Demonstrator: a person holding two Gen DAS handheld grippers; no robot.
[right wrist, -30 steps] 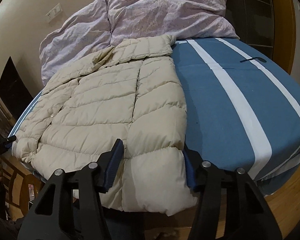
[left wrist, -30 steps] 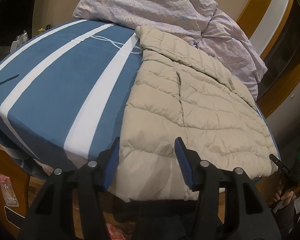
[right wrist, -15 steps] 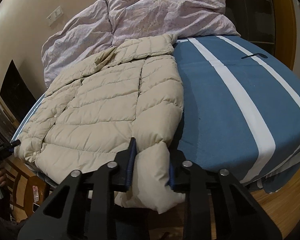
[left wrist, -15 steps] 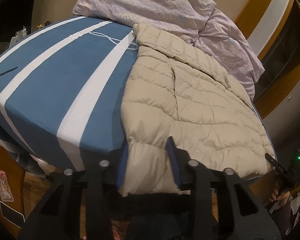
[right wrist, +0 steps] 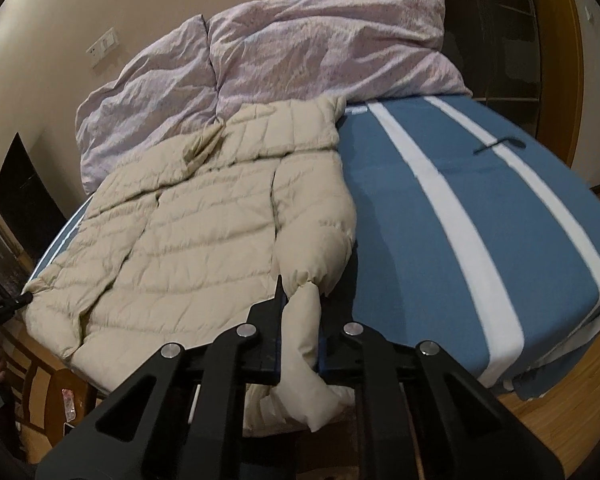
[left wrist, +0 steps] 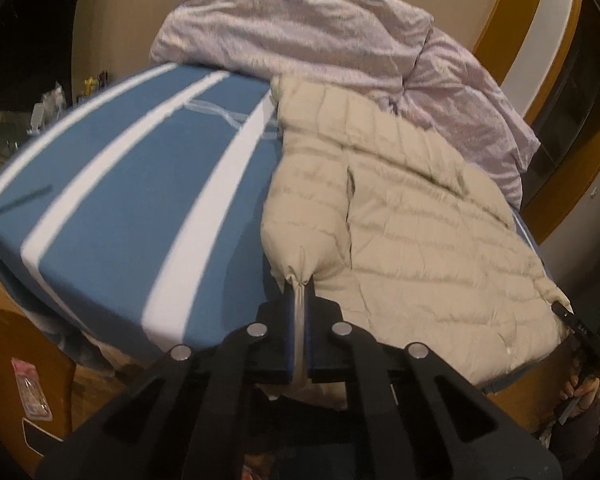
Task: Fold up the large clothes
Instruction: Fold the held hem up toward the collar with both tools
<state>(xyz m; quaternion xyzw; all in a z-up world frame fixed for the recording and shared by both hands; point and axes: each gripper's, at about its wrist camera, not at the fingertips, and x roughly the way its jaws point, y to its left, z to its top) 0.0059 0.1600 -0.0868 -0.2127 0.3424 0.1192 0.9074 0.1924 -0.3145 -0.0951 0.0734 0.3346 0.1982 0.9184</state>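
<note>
Both grippers — left gripper (left wrist: 299,292), right gripper (right wrist: 300,300) — clamp the jacket (right wrist: 204,232) hem; wall switch (right wrist: 102,46) only right view.

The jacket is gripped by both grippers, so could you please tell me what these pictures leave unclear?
- Left wrist view: the jacket hem is hidden behind the left gripper.
- Right wrist view: the jacket's underside is hidden; the right gripper covers part of the hem.
- Both views: motion blurs the bedsheet stripes.

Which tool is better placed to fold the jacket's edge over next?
Left, probably: the left tool pinches the jacket at its hem corner, thin and tight, while the right tool clamps a bulkier wad, a looser-looking hold.
</note>
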